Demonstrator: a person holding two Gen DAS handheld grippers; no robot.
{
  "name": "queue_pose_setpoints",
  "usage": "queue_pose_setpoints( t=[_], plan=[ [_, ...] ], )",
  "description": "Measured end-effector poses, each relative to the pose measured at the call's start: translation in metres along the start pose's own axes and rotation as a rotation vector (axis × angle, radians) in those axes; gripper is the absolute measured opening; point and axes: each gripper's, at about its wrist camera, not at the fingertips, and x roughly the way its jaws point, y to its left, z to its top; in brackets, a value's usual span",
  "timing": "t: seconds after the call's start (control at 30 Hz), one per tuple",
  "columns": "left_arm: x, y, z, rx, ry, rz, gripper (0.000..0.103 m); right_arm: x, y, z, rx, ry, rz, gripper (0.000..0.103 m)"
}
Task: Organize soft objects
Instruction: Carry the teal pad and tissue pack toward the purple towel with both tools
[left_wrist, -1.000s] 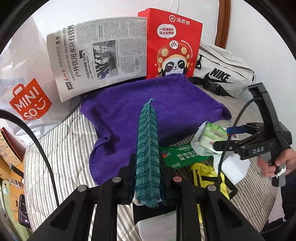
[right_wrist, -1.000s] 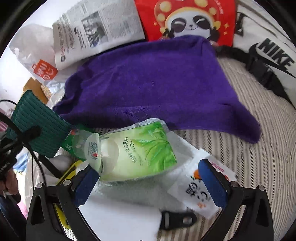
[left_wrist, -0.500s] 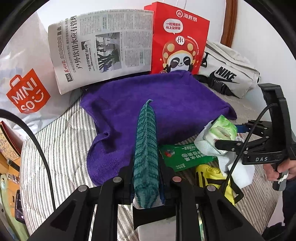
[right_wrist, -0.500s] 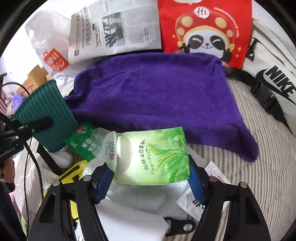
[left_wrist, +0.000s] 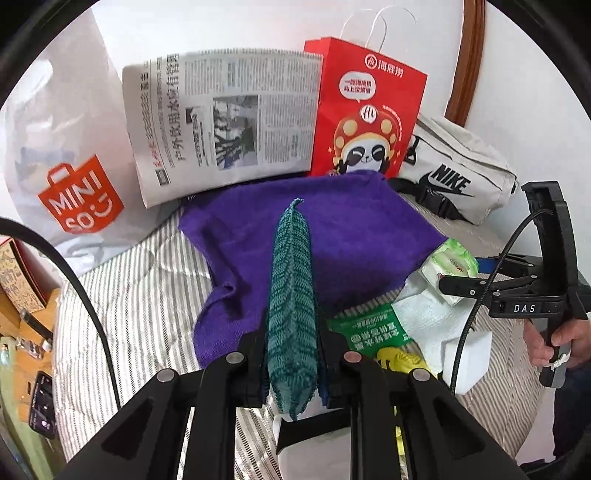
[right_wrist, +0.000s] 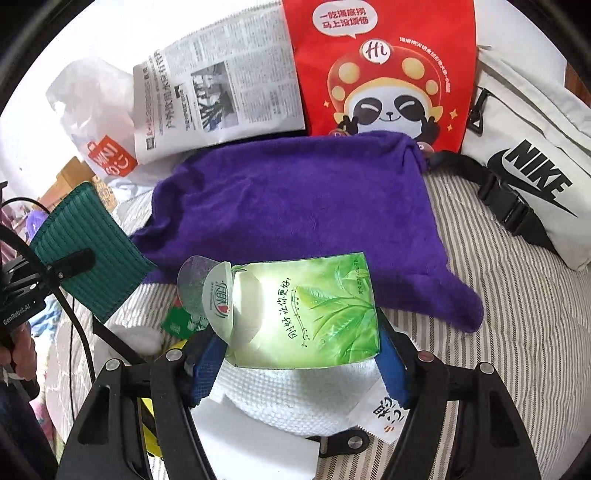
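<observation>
The left gripper (left_wrist: 291, 363) is pinching a teal knitted cloth (left_wrist: 291, 295) edge-on between its two fingers, the cloth standing upright and lifted above the striped bedding (left_wrist: 140, 295). The right gripper (right_wrist: 299, 354) is squeezing a green tissue pack (right_wrist: 314, 310) from both sides with its blue pads (right_wrist: 205, 373), the pack's flap peeled open toward the left. Just under that pack a white waffle towel (right_wrist: 291, 395) is lying, with a small white sachet (right_wrist: 384, 417) at its right edge and a white block (right_wrist: 255, 439) nearer. Between the two grippers a green packet (left_wrist: 369, 326) and something yellow (left_wrist: 397, 360) are resting on the bedding. Beyond them a purple towel (right_wrist: 295, 199) is spreading flat across the bed, one corner trailing off to the right. At the far side, leaning against the wall, a newspaper (left_wrist: 225, 122), a red panda bag (left_wrist: 365, 110) and a white MINISO bag (left_wrist: 74, 184) are standing, while a grey NIKE waist bag (right_wrist: 532, 177) is lying at the right
</observation>
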Motion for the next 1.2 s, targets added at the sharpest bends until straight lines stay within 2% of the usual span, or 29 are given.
queue_pose_setpoints(
  t=[0.2, 0.43, 0.87, 1.0, 1.2],
  plan=[
    [-0.005, 0.002, 0.014, -0.015, -0.015, 0.013, 0.018, -0.004, 0.001, 0.015, -0.006, -0.023, -0.012, 0.072],
    [0.002, 0.004, 0.034, -0.037, -0.023, -0.010, 0.018, -0.004, -0.002, 0.032, 0.001, -0.032, -0.027, 0.072],
    [0.013, 0.013, 0.051, -0.056, -0.022, -0.014, 0.018, -0.003, -0.007, 0.048, 0.032, -0.045, 0.003, 0.072],
    [0.015, 0.013, 0.050, -0.054, -0.019, -0.020, 0.018, -0.012, -0.010, 0.036, 0.040, -0.031, 0.035, 0.072],
    [0.019, 0.005, 0.042, -0.046, -0.004, -0.034, 0.018, -0.033, -0.021, -0.011, 0.048, 0.026, 0.055, 0.072]
  ],
)
